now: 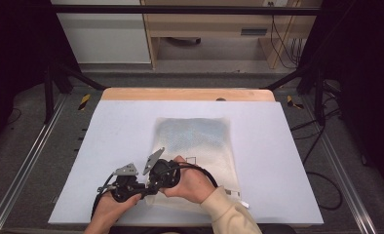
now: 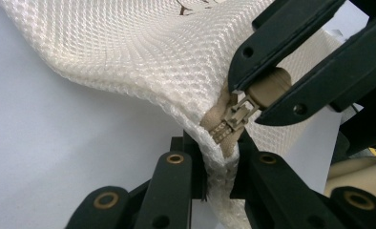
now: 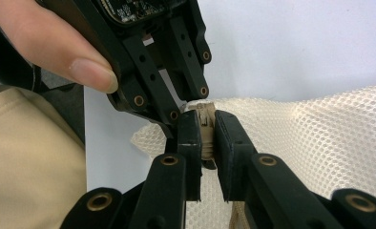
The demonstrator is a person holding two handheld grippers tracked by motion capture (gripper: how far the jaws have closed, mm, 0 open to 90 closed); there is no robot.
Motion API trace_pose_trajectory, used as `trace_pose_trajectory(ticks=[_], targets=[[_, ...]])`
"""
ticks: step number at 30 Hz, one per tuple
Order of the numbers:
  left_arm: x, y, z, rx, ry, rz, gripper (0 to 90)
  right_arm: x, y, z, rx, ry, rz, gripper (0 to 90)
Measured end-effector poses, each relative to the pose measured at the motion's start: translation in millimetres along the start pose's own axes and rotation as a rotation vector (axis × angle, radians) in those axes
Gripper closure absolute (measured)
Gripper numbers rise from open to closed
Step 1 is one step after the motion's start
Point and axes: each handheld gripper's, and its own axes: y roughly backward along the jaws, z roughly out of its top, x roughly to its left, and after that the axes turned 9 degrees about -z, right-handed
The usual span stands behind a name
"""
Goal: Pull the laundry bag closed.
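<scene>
- The cream-white mesh laundry bag (image 1: 196, 146) is lying flat on the pale blue-grey desk (image 1: 117, 146), its near corner lifted between both tools.
- The left tongs (image 2: 218, 157) are clamping the bag's corner fabric just below the zip; that thin mesh is likely to slip out if the pull gets hard.
- The right tongs (image 3: 206, 138) are pinching the small beige plastic zipper pull (image 2: 243, 109); the tab is tiny, so it could pop free.
- Both tools are crowding each other, so a skewed tug risks jamming the slider on mesh.
</scene>
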Motion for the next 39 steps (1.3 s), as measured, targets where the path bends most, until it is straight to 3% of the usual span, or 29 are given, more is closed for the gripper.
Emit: trace_pose_trajectory(ticks=[17,20,30,39], targets=[[-3.2,1.4,1.8,-0.004,-0.019,0.004,82.9,0.4,2.2,-2.8,0.039,0.01,-0.014,82.0],[-2.7,2.3,1.5,-0.014,-0.011,0.004,83.0,-0.8,1.5,-4.9,0.076,0.024,-0.035,82.0],[-4.0,3.1,2.1,-0.015,-0.02,0.003,82.8,-6.0,4.9,-15.9,0.086,-0.013,-0.037,82.0],[-7.5,-2.0,1.7,-0.002,-0.038,0.007,82.9,-6.5,7.2,-20.9,0.085,-0.015,-0.03,81.9]])
